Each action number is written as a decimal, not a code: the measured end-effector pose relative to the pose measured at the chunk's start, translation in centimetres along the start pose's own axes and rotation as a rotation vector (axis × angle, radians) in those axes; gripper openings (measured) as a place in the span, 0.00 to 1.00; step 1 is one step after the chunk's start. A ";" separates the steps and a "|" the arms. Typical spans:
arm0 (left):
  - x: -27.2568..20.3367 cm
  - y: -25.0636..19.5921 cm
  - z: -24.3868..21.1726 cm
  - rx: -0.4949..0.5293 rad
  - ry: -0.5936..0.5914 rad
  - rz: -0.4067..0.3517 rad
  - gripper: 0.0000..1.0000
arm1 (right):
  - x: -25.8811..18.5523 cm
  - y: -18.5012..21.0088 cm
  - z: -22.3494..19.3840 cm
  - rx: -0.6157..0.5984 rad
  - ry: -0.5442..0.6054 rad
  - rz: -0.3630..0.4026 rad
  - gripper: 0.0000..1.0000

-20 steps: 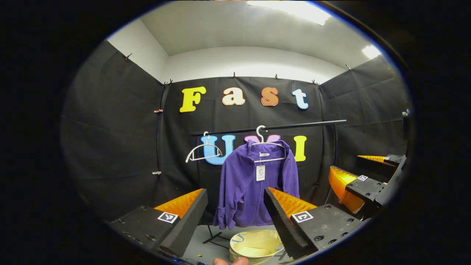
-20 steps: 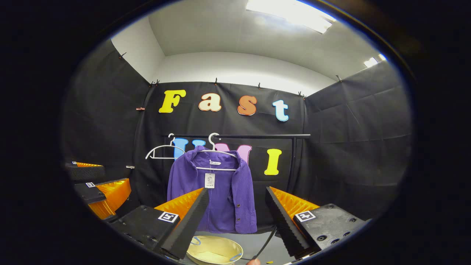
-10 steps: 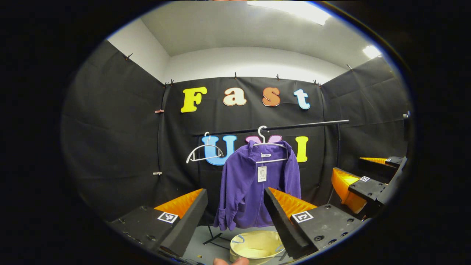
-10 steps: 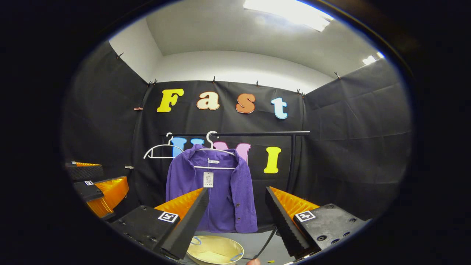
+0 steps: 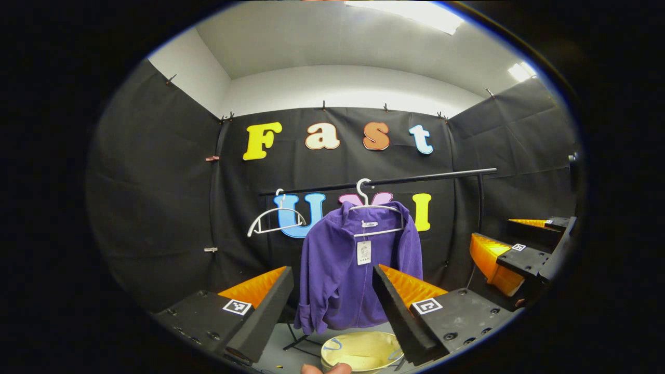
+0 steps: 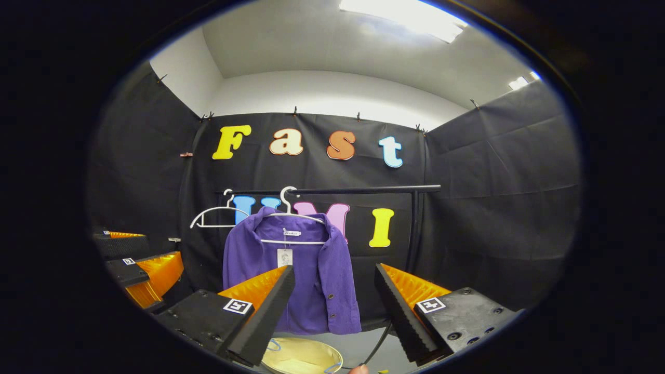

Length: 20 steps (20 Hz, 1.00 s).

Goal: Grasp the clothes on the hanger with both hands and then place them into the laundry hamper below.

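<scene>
While my left tool [image 5: 332, 291] and right tool [image 6: 332, 291] gape wide, empty, the purple jacket [image 5: 358, 270] hangs centre-frame; the right gripper view shows its buttons [image 6: 332, 291].

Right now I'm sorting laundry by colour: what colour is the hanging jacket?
Purple; the jacket shows best in the left gripper view.

Laundry hamper [image 5: 358, 350] cut by edge

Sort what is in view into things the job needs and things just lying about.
Job:
purple shirt
white hanger that carries it
yellow laundry hamper below
left gripper, open
right gripper, open

Lying about:
empty white hanger
black clothes rail
price tag on the shirt
</scene>
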<state>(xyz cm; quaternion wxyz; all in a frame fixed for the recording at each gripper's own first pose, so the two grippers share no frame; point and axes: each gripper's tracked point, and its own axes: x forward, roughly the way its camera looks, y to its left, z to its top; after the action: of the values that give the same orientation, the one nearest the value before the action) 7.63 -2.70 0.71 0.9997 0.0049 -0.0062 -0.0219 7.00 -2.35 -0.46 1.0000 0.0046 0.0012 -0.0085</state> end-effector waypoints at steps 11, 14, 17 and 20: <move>15.2 -1.8 -0.6 0.052 0.010 0.052 0.96 | 16.0 1.0 -3.6 0.007 -0.003 0.057 0.99; 19.1 -2.0 -1.3 0.063 0.011 0.079 0.96 | 19.9 1.2 -5.3 0.029 0.009 0.067 0.99; 22.6 -1.8 -2.0 0.068 0.017 0.111 0.96 | 23.4 1.5 -7.4 0.039 0.031 0.073 0.99; 25.8 -2.0 -3.4 0.086 0.034 0.127 0.95 | 26.6 1.8 -9.5 0.043 0.058 0.083 0.99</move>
<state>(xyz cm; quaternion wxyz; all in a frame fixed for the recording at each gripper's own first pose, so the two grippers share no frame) 33.33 -5.80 -2.41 0.9979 0.0478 0.0097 0.0418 33.62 -0.95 -9.99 0.9986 0.0266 0.0299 0.0333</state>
